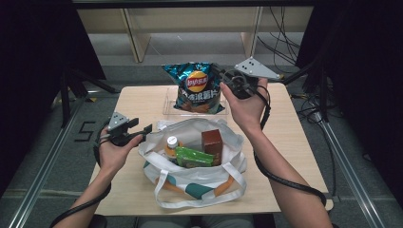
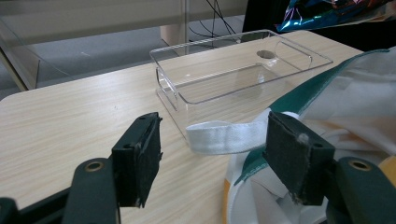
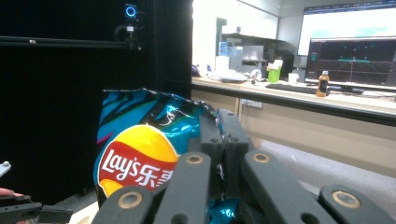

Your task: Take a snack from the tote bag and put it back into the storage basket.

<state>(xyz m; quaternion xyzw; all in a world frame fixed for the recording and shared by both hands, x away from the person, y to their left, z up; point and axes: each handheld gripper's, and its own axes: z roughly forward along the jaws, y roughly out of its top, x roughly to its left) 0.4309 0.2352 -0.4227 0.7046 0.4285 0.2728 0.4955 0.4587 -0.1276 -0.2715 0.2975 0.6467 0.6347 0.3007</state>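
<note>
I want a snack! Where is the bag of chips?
In the high view the chip bag hangs at the table's far side, pinched by the right gripper, above the clear tray behind the tote bag.

Grey floor (image 1: 199, 47), black curtains (image 1: 33, 42) — lit monitors (image 3: 348, 44) on a desk (image 3: 327, 100).

A lab: black curtains (image 1: 33, 42), a rail-mounted camera (image 3: 130, 11) and workstation monitors (image 3: 348, 42).

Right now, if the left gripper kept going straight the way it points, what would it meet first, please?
Most likely the white strap of the tote bag, which lies just beyond the open left gripper. Behind it stands the clear plastic tray; depth is hard to judge.
</note>
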